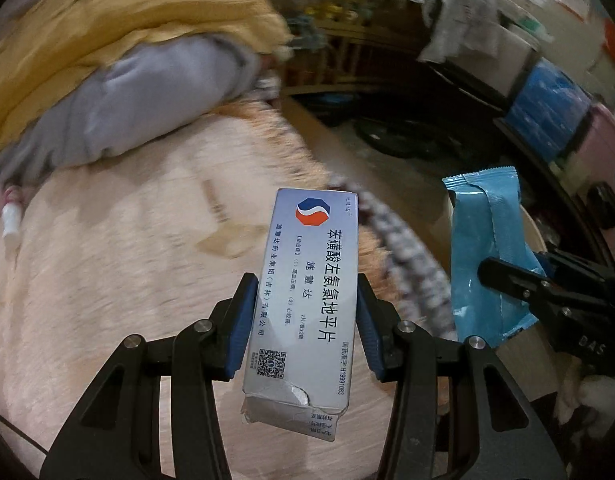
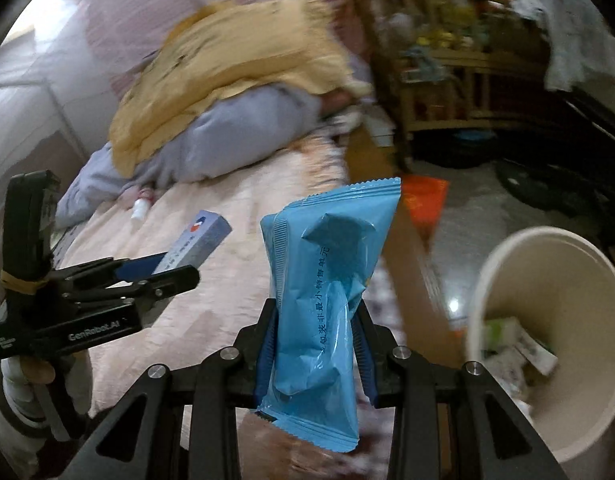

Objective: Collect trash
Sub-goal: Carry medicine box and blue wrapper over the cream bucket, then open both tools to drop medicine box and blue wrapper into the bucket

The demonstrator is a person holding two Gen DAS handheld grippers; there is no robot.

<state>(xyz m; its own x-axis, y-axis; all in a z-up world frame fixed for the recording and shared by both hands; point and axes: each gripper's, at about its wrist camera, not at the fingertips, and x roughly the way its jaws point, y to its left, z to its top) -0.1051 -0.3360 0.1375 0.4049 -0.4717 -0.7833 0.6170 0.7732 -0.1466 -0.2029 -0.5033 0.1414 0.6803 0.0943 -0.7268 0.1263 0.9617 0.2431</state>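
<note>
Over the bed (image 1: 107,280), both claws carry trash.

Left claw (image 1: 305,320): clamped on a silver medicine box (image 1: 307,296), blue pads pressing its two long sides. Box stands roughly upright between the fingers, logo end away from the camera, torn flap at the near end (crumpled, one corner ripped). From the right wrist view the same box (image 2: 199,244) pokes out at about 9 o'clock, tilted up toward 1 o'clock.

Right claw (image 2: 315,344): clamped on a blue wrapper (image 2: 327,292), pinched around its lower half, crimped top edge pointing toward 12 o'clock. From the left wrist view the wrapper (image 1: 487,256) sits at 3 o'clock, near the box but apart from it.

Trash bin (image 2: 547,360): cream, round, open mouth at 4 o'clock in the right wrist view, on the floor beside the bed. Some paper scraps and small packets lie inside. Wrapper is left of the rim, not over it.

Bed: pale pink cover, blurred. Yellow blanket (image 2: 235,64) and grey bundle (image 2: 227,140) lie at 11 o'clock. Small white bottle (image 2: 141,210) rests on the cover just below the grey bundle. Orange sheet (image 2: 423,200) lies on the floor past the wrapper's top.
</note>
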